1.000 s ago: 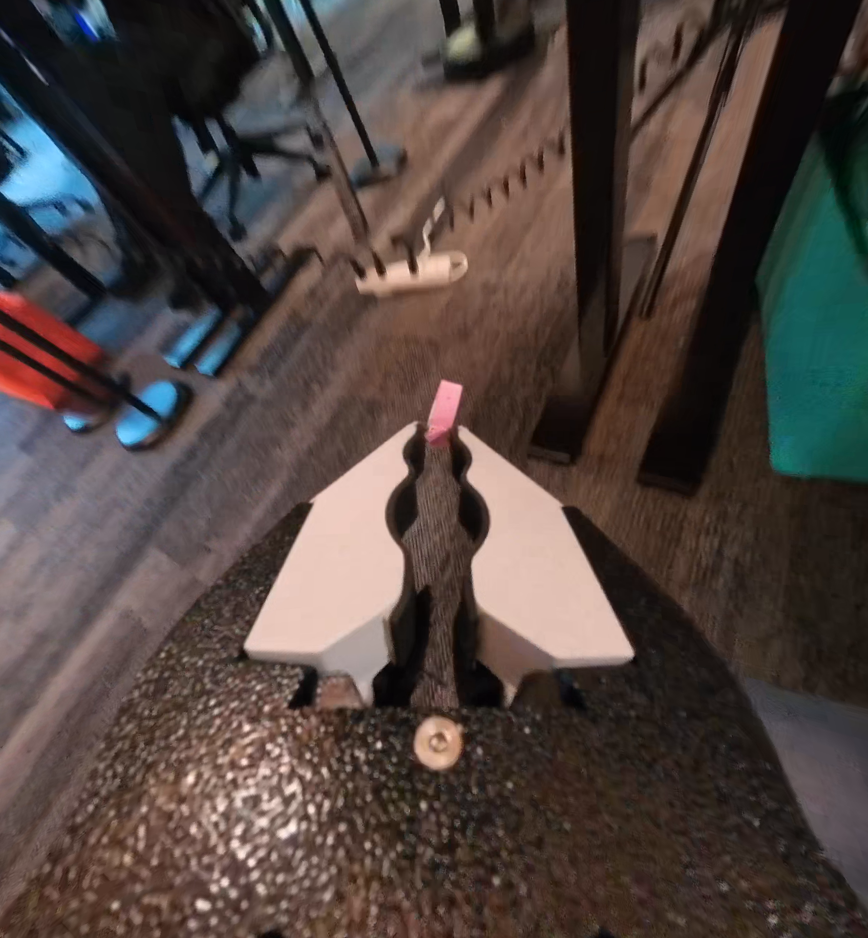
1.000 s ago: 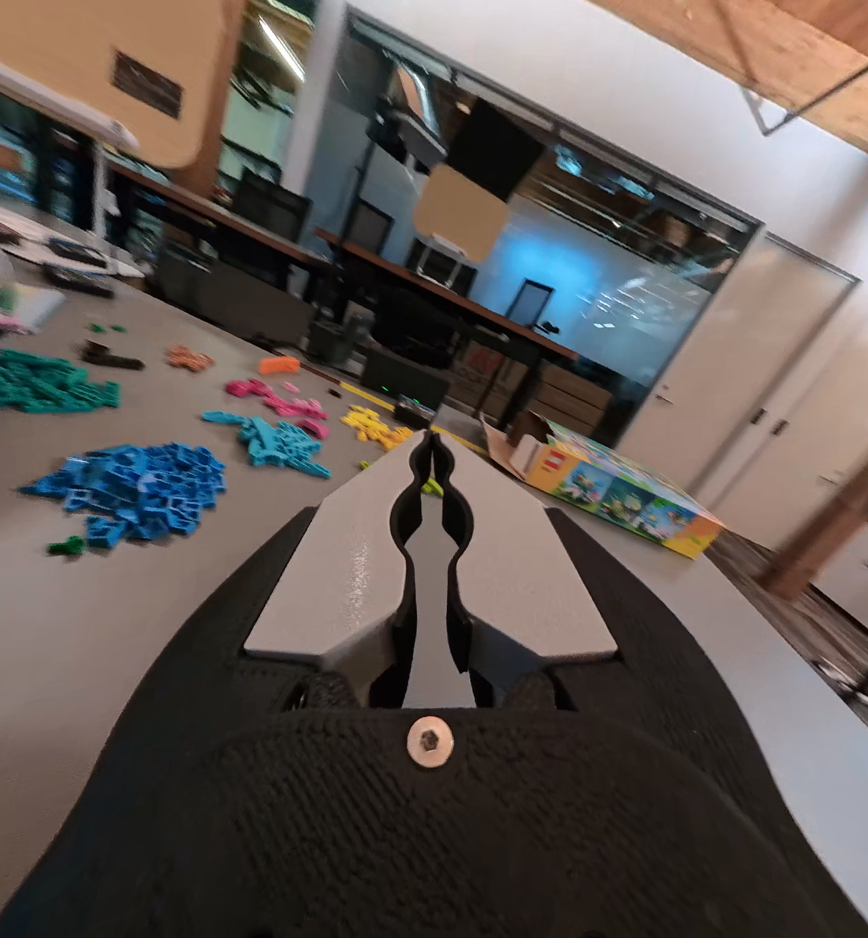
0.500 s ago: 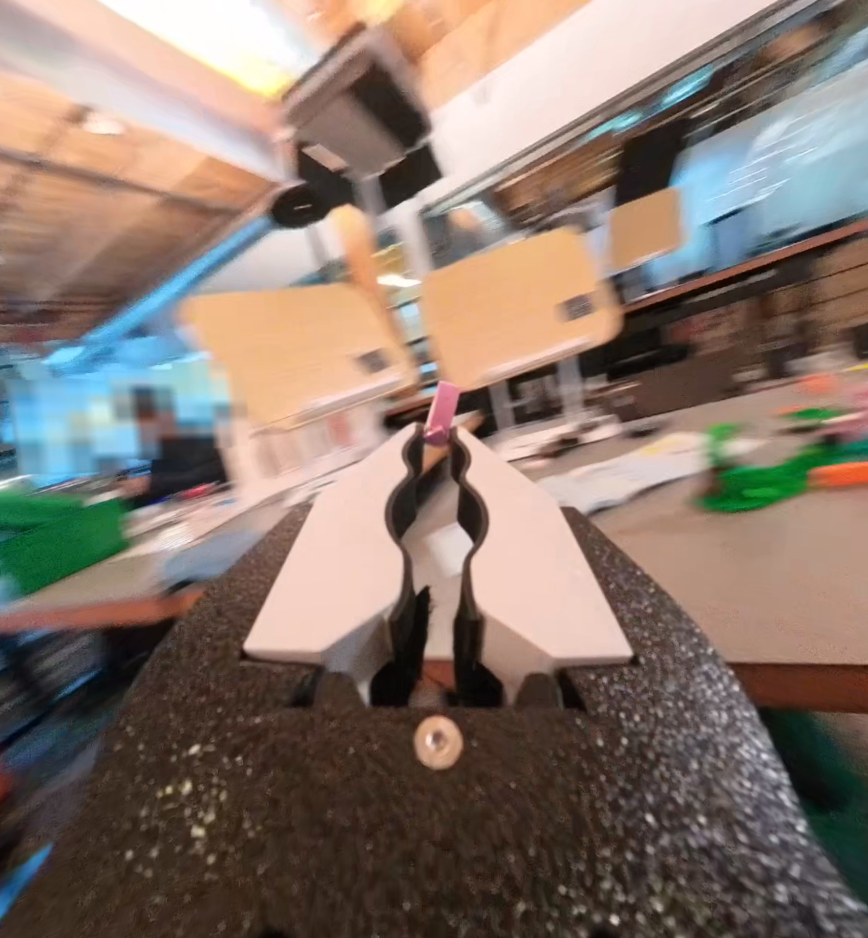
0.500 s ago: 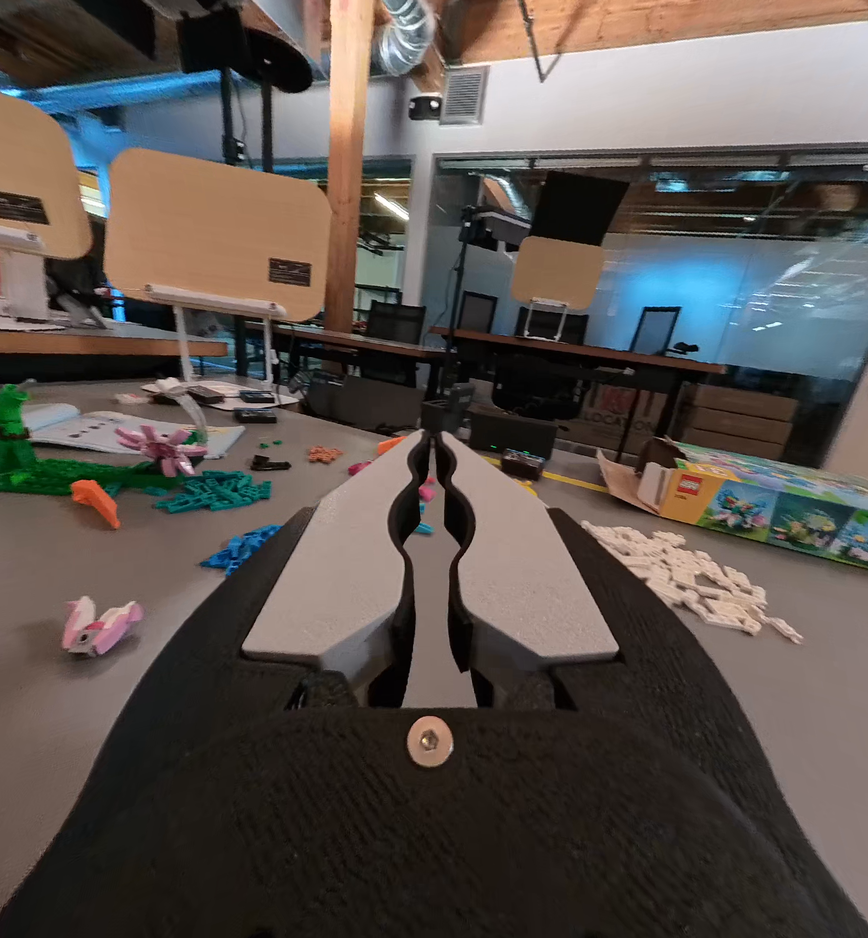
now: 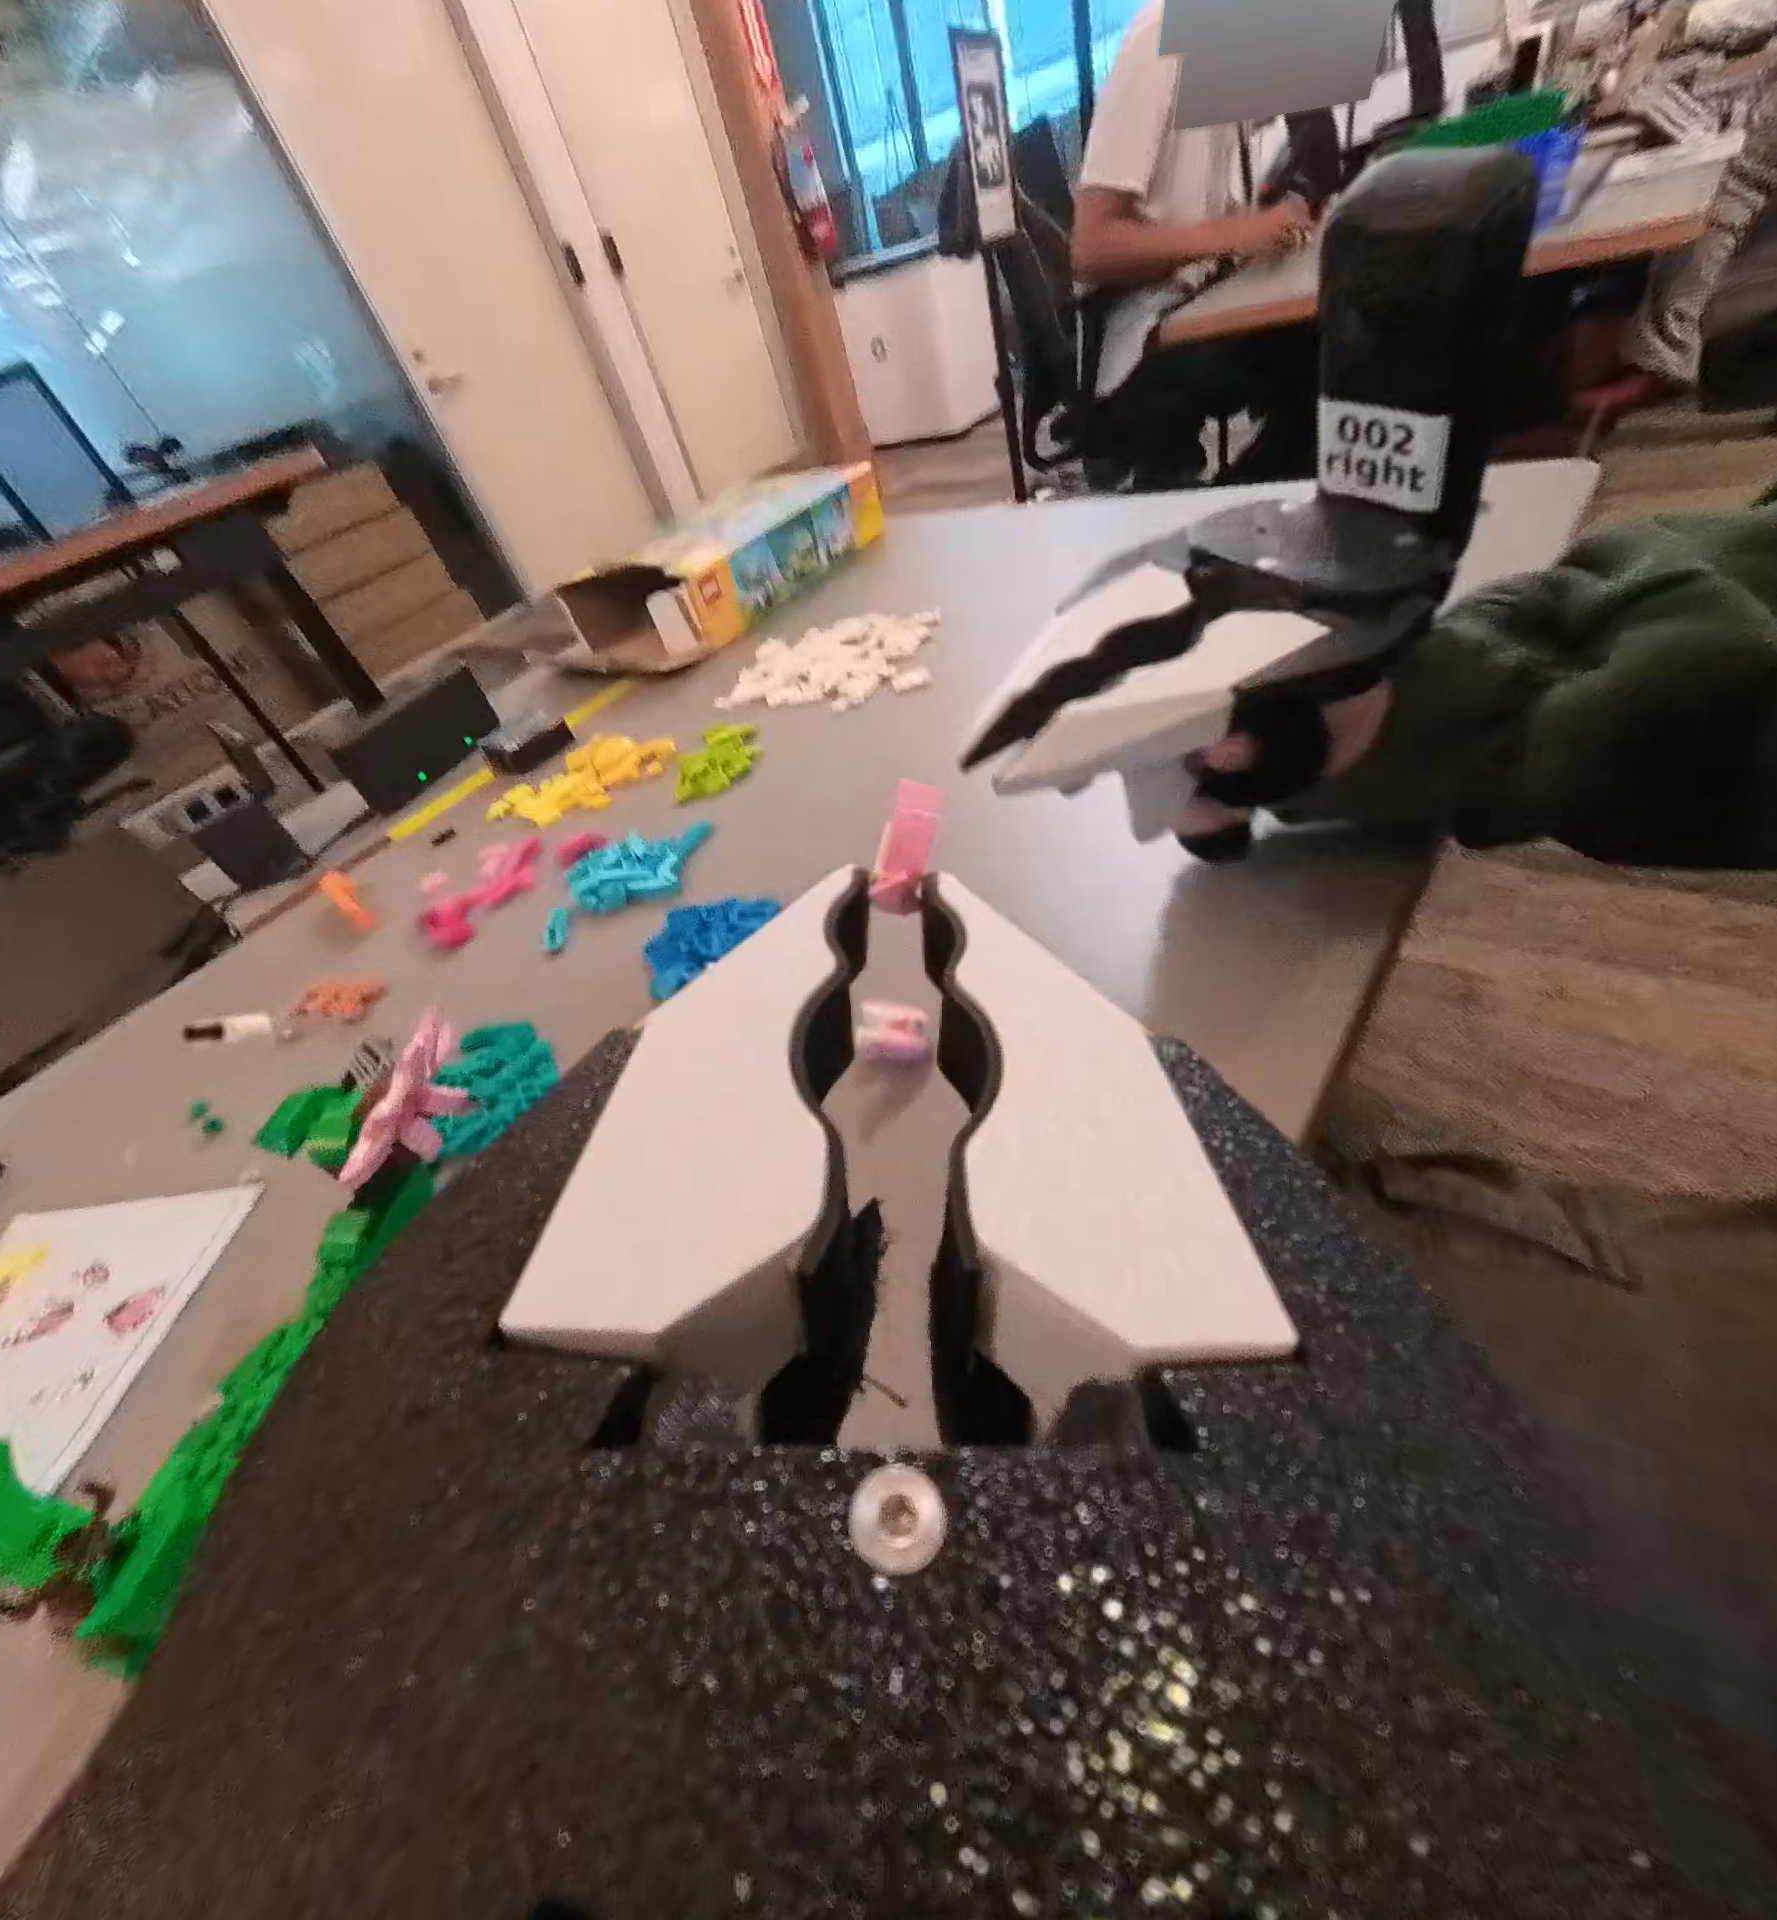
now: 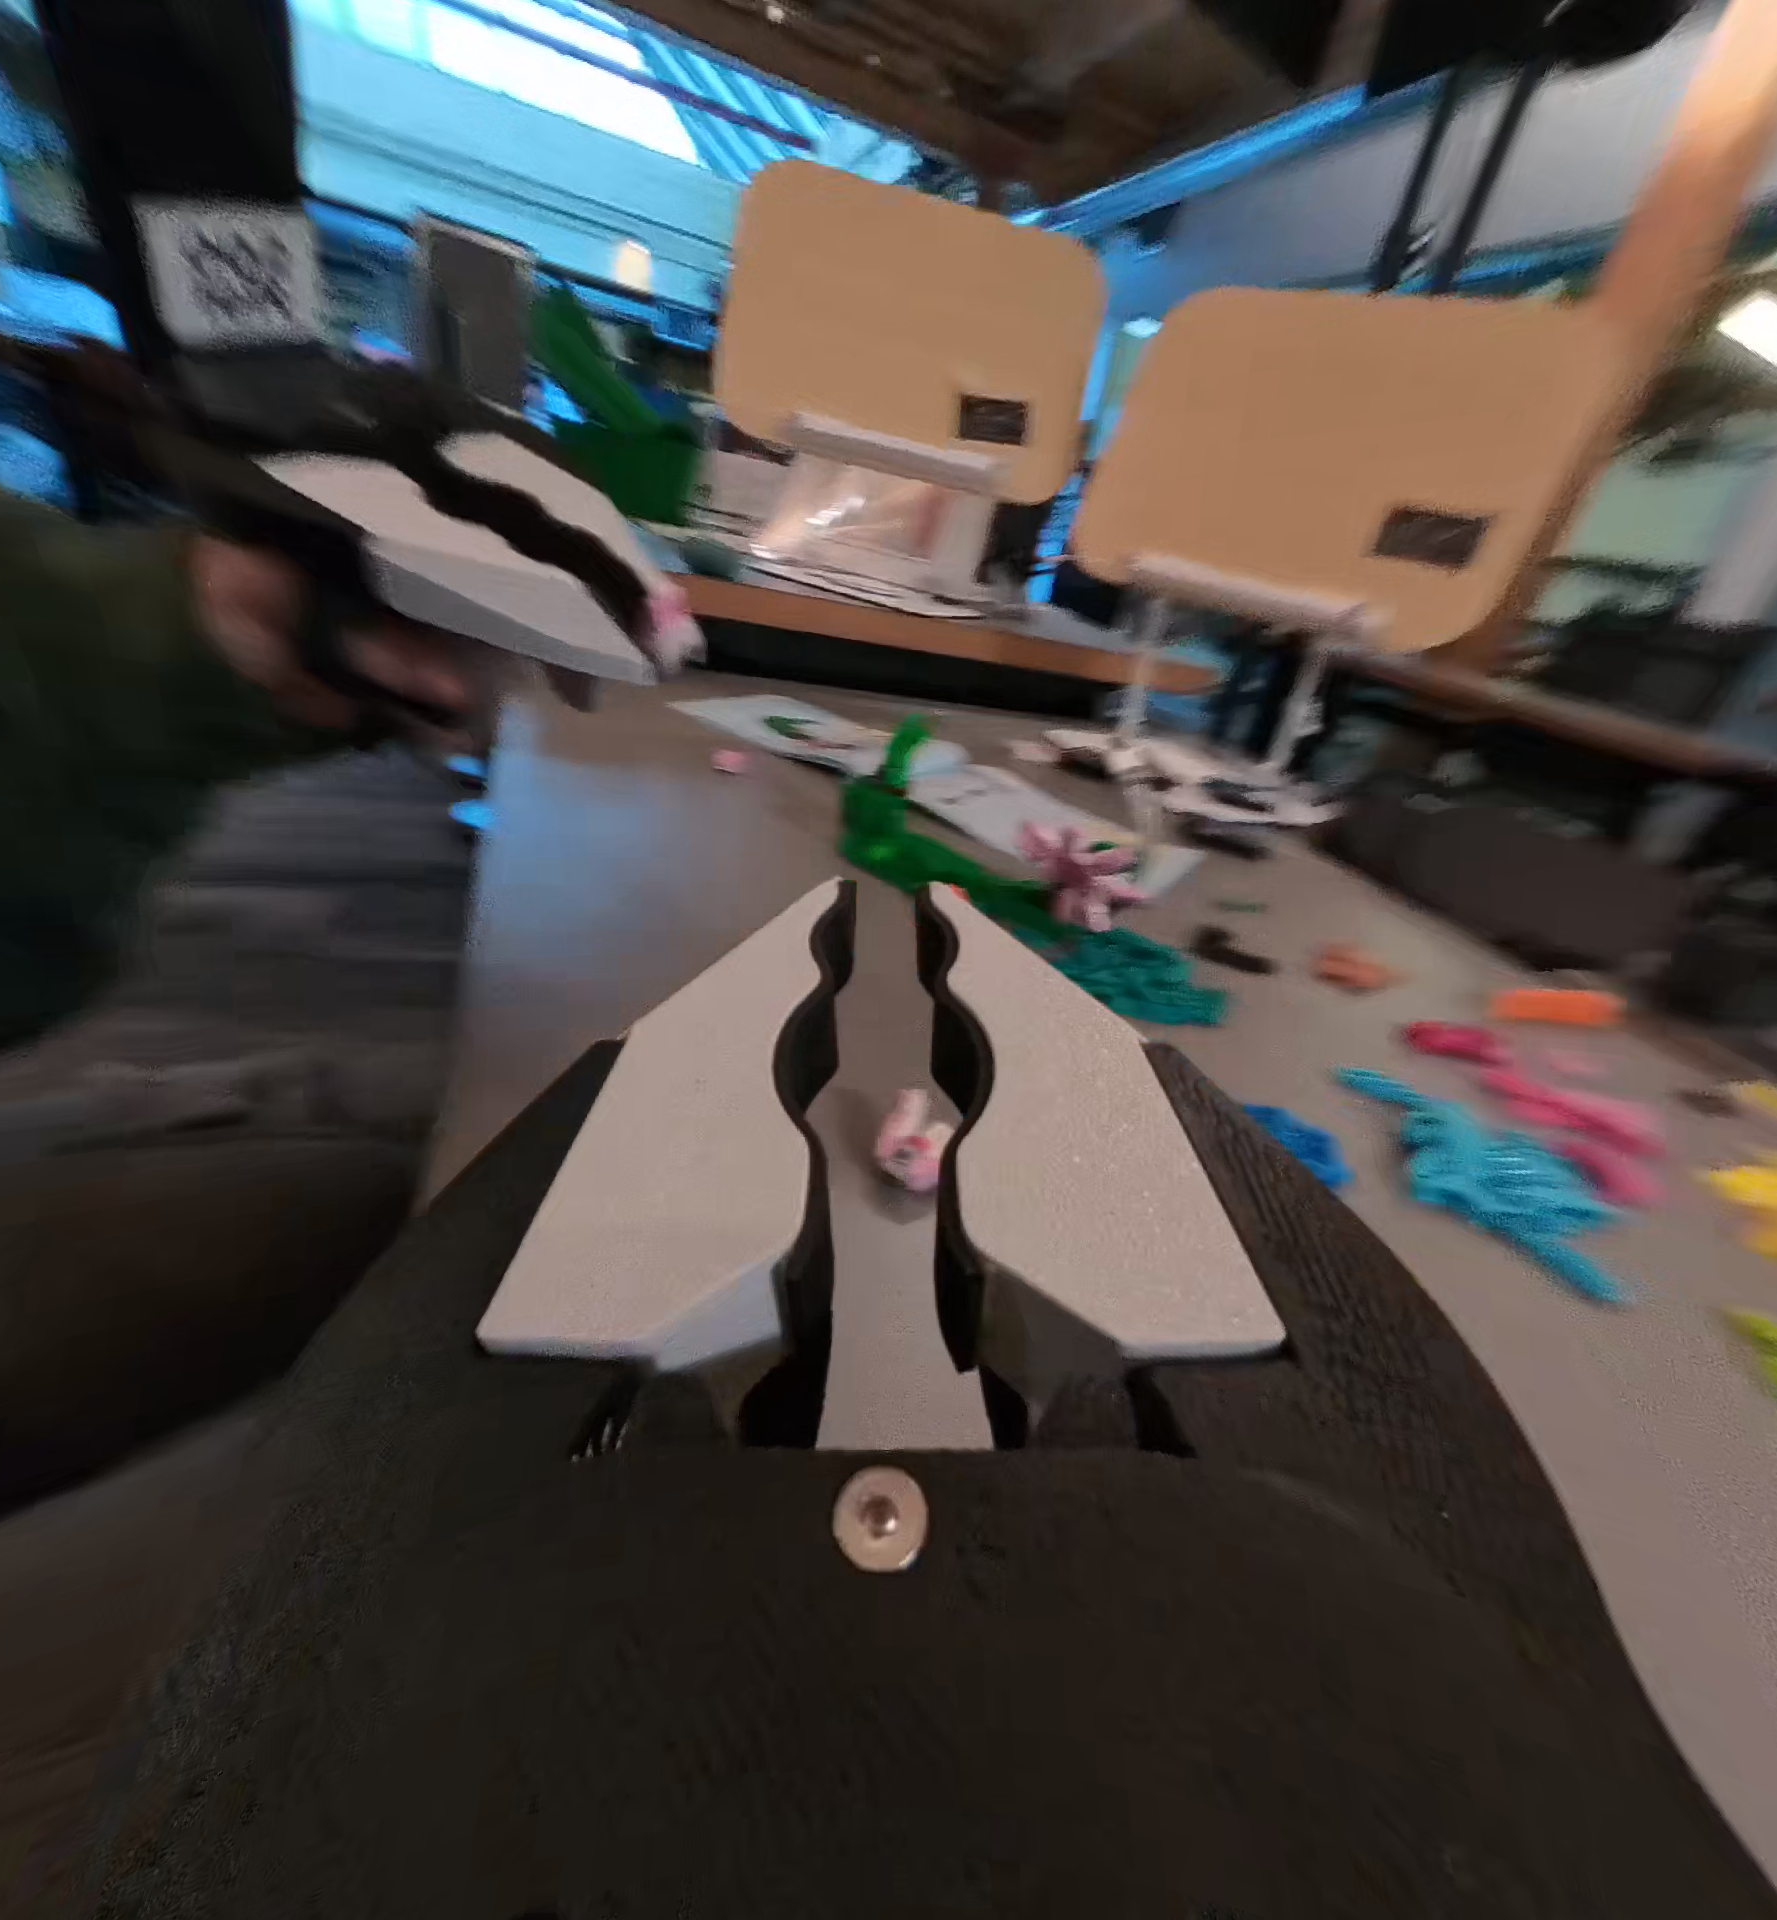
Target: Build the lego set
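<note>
My left gripper is shut on a small pink brick and holds it above the grey table. A small pink-and-white assembly lies on the table below it and shows between my right fingers. My right gripper is empty, its jaws a narrow gap apart, and hovers over the table; it shows at the upper right of the left wrist view. The left gripper with the pink brick shows at the upper left of the right wrist view. A green build with a pink flower lies beyond.
Sorted brick piles lie on the table: blue, cyan, pink, yellow, lime, white, teal. An open set box lies at the far end. An instruction booklet lies left. The table edge runs right.
My left gripper swung up from the floor to over the table, still holding the pink brick. My right gripper turned left toward the green build and its jaws parted slightly.
</note>
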{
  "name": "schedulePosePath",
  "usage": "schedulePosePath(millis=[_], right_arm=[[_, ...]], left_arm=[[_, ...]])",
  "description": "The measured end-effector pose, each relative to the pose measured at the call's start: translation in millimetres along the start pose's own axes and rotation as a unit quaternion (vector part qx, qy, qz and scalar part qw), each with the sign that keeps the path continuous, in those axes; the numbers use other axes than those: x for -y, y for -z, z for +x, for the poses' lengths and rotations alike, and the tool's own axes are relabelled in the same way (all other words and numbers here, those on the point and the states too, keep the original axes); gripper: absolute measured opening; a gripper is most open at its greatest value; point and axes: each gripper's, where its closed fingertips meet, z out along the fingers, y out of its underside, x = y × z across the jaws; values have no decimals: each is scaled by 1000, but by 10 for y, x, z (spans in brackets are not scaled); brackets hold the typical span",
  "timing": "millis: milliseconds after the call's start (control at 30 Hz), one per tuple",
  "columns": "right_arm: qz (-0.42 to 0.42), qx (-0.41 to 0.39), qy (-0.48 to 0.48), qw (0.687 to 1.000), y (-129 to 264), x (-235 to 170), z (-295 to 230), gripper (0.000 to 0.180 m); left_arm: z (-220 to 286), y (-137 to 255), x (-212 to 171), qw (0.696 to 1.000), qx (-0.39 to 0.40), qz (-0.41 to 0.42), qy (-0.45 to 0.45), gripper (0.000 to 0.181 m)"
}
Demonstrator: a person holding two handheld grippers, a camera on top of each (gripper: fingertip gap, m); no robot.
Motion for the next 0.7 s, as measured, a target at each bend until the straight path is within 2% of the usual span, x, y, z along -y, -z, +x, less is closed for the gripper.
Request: schedulePosePath(millis=[33,133,200,300,400,467,700], right_arm=[[2,19,-26,999,-26,9,-2,13],[43,41,-63,996,-66,56,98,16],[64,81,-98,990,-69,105,69,17],[52,127,-116,984,-80,102,-25,17],[30,88,-85,992,-120,48,46,15],[15,71,-83,994,-124,-4,87,11],[-31,47,-69,996,-147,-132,118,9]], left_arm=[[-12,-70,16,1000,0,10,0,8],[-42,-217,79,998,15,50,-44,7],[-121,-290,-11,992,52,20,-115,7],[-139,-363,-56,967,84,-5,-242,7],[-109,-470,-96,939,93,-15,-331,8],[-112,-548,-151,928,97,-27,-358,8],[-10,-774,-319,918,64,-50,-388,7]])
